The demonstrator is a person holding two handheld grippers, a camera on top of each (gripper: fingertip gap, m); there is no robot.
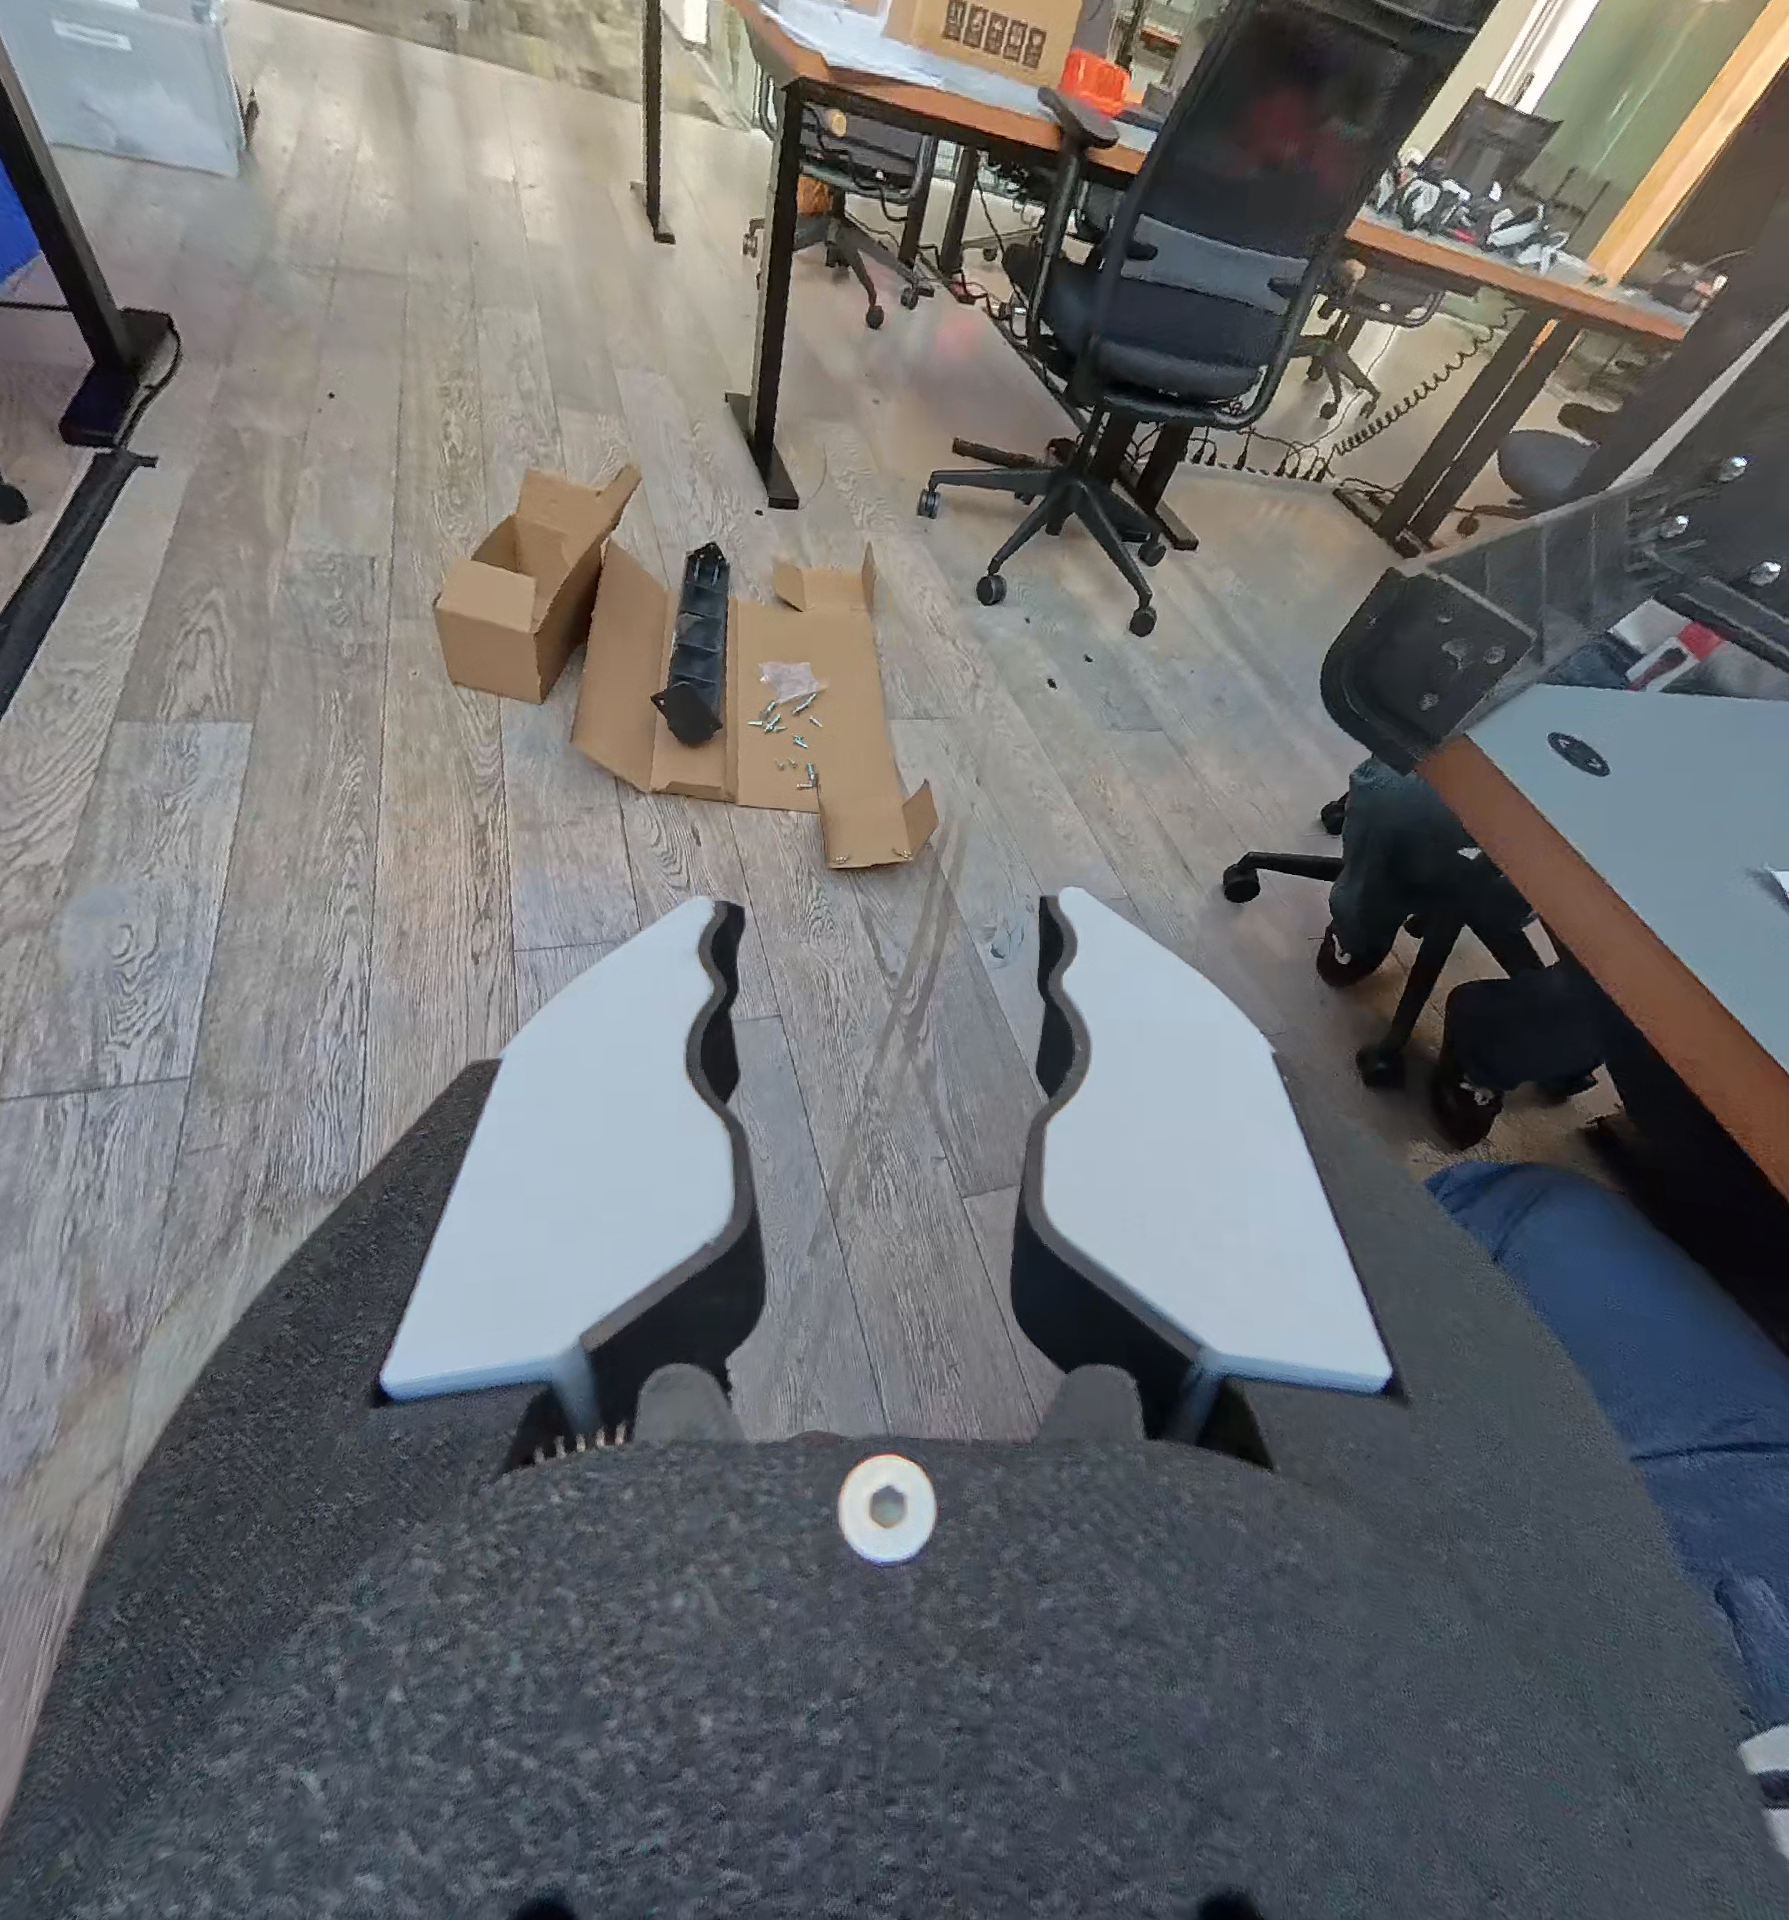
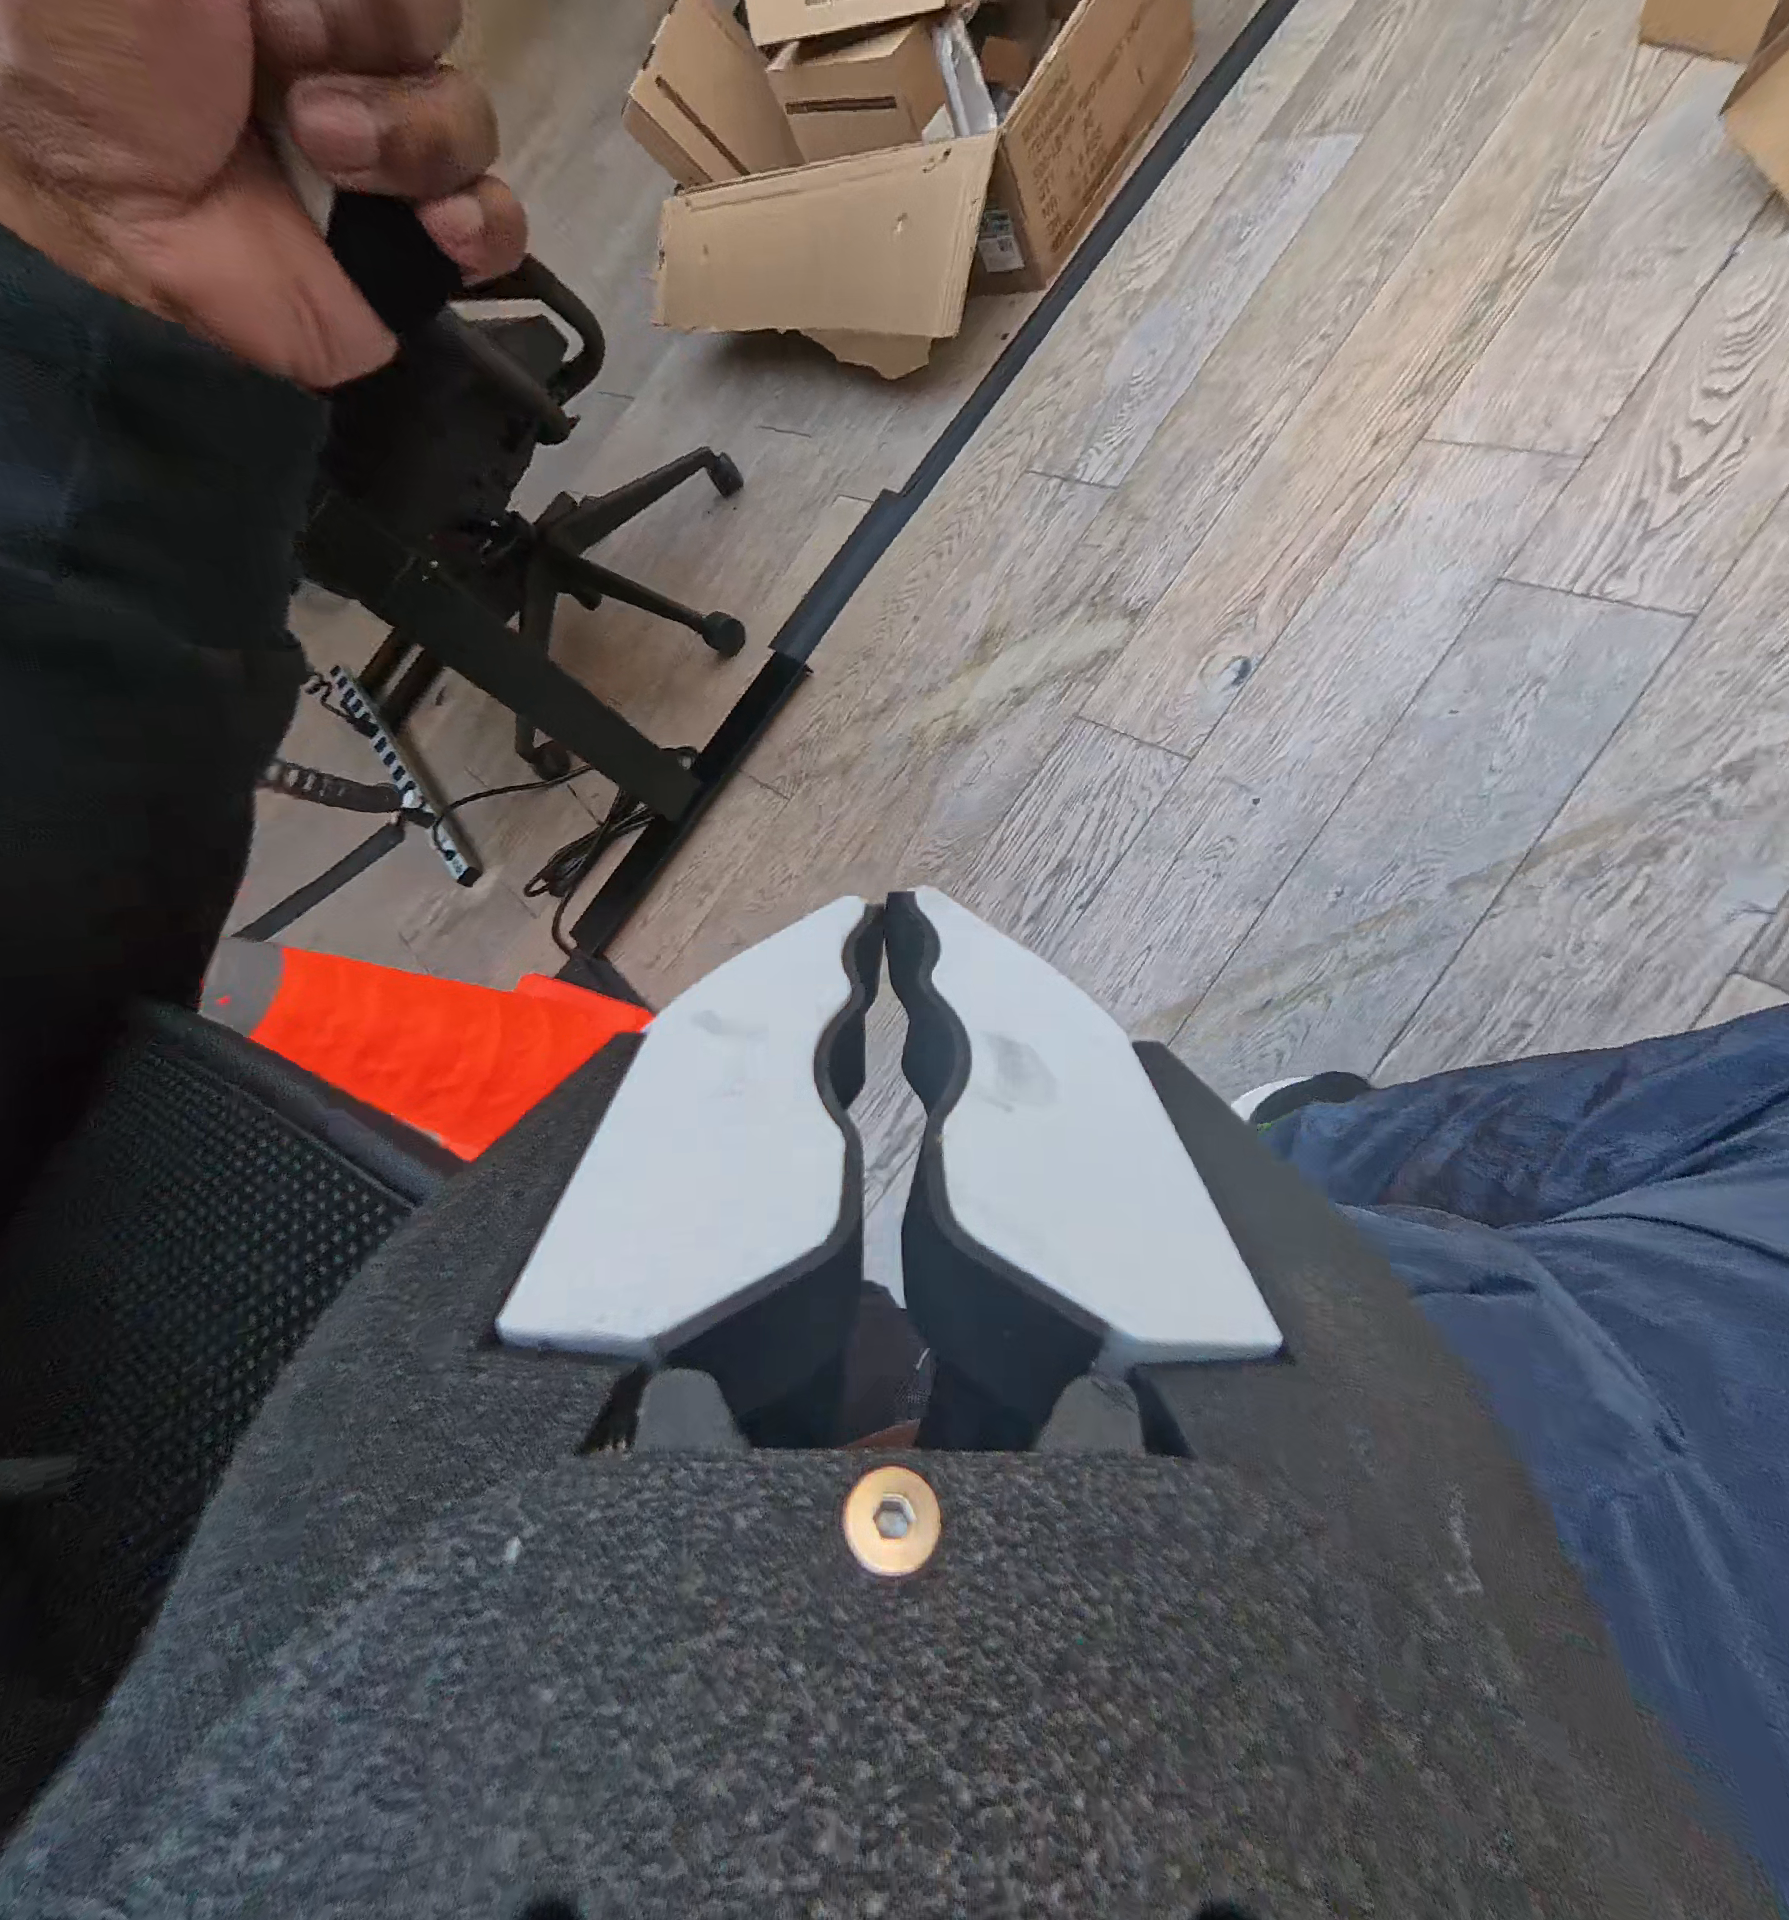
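My left gripper is open, with only the wooden floor showing between its white fingers. It is held in the air well short of a flattened cardboard sheet that carries a black ribbed part, several small screws and a clear bag. An open cardboard box stands to the left of the sheet. My right gripper is shut, its fingertips together with nothing between them, above the wooden floor. A hand grips a black handle at the upper left of the right wrist view.
Office chairs and desks stand to the right in the left wrist view, with a blue-trousered leg near. The right wrist view shows cardboard boxes, a chair base, a power strip, an orange cloth and a leg.
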